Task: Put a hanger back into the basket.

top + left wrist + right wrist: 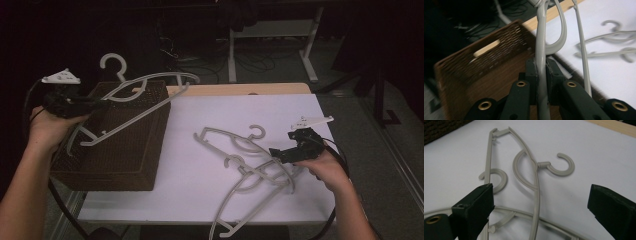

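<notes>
Jaws, left gripper (541, 75): clamped on a grey hanger (131, 102), held above the brown woven basket (117, 150) at the worktop's (200, 200) left. Jaws, right gripper (540, 202): wide apart, empty, poised over two hangers (250, 160) lying tangled on the white sheet. Step, by judgement: binning hangers; next, lower and release the held one into the basket.

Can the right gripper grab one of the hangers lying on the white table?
Probably yes. The right gripper has its jaws wide open right over the two hangers on the table, and nothing lies between them. The left gripper is busy holding another hanger over the basket.
</notes>
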The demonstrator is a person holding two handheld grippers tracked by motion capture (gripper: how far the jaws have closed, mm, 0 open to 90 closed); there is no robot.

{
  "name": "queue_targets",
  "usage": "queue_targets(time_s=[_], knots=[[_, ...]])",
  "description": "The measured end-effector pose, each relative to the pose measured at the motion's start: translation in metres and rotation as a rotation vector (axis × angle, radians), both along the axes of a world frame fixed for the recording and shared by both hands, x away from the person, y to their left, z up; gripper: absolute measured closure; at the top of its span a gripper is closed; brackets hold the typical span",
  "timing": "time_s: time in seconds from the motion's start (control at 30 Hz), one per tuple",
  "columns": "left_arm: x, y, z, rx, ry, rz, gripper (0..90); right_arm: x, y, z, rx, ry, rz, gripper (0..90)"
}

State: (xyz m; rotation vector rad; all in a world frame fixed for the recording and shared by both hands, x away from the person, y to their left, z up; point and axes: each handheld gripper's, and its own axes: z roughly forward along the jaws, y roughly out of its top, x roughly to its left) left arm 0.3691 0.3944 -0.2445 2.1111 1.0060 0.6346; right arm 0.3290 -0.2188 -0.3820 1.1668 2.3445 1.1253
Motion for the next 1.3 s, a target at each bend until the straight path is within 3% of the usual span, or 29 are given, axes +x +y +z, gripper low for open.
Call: queue_targets(time_s=[0.23,0.4,0.7,0.93,1.07,1.17,1.3], knots=[[-0.003,0.05,-0.01,0.0,-0.008,0.085,82.2,0.0,-0.003,-0.001,-0.003,-0.011,-0.027,6.2],[-0.005,0.068,-0.017,0.014,-0.002,0.144,82.2,0.001,-0.003,-0.002,-0.011,-0.012,-0.03,6.0],[0.012,0.058,-0.053,0.067,0.058,0.19,82.1,0.0,0.0,-0.002,-0.019,-0.018,-0.019,6.0],[0.024,0.044,-0.08,0.107,0.108,0.193,82.0,0.0,0.001,0.001,-0.004,-0.032,-0.013,6.0],[0.029,0.043,-0.089,0.111,0.128,0.209,81.4,0.0,0.002,0.0,-0.006,-0.031,-0.009,6.0],[0.028,0.046,-0.093,0.087,0.16,0.206,80.6,-0.002,0.002,-0.001,-0.009,-0.03,-0.003,6.0],[0.026,0.045,-0.092,0.064,0.159,0.207,63.2,-0.004,0.002,-0.001,-0.011,-0.032,-0.002,6.0]])
